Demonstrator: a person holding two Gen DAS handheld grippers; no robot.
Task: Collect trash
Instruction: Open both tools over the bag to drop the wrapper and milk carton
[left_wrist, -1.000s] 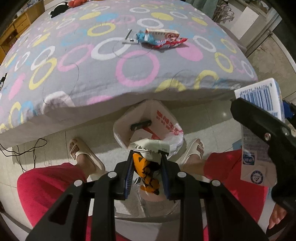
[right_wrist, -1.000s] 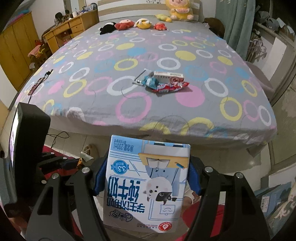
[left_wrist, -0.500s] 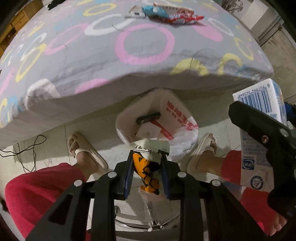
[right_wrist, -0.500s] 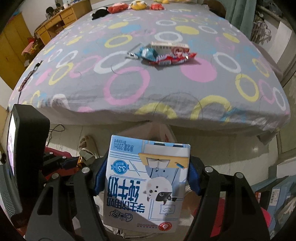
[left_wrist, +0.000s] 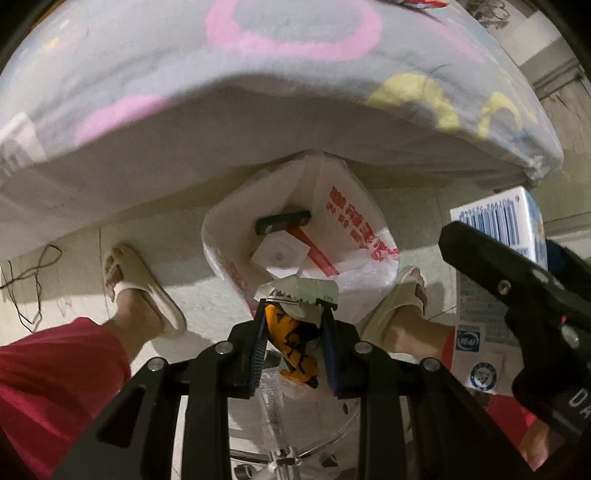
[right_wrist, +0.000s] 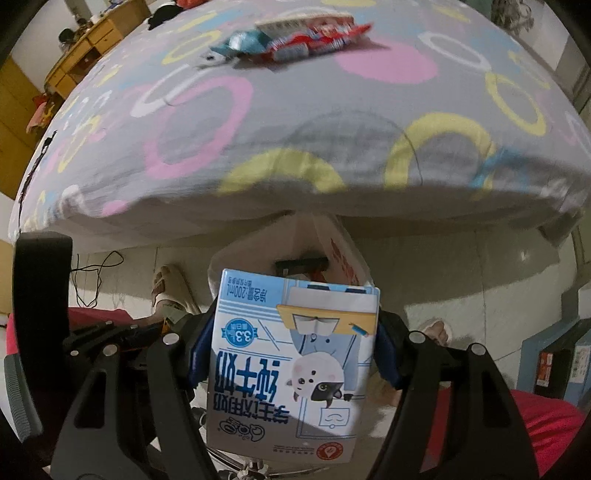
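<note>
My left gripper (left_wrist: 295, 306) points down, shut on an orange and white snack wrapper (left_wrist: 293, 339) just above the near rim of a white plastic trash bag (left_wrist: 354, 221) on the floor. Inside the bag lie a black bar (left_wrist: 282, 223) and a white square piece (left_wrist: 282, 254). My right gripper (right_wrist: 291, 314) is shut on a blue and white milk carton (right_wrist: 291, 369), held upside down over the same bag (right_wrist: 343, 251); the carton (left_wrist: 495, 221) also shows at the right of the left wrist view. More wrappers (right_wrist: 295, 40) lie on the bed.
The bed (left_wrist: 258, 110) with its grey ring-patterned sheet overhangs the far side of the bag. The person's feet in beige slippers (left_wrist: 144, 284) stand either side of the bag, red shorts (left_wrist: 55, 376) nearer. A cable (left_wrist: 26, 280) lies on the floor at left.
Both grippers have sunk toward the floor with their loads. The bag has grown larger in both views and the bed top has slid up out of the picture.
</note>
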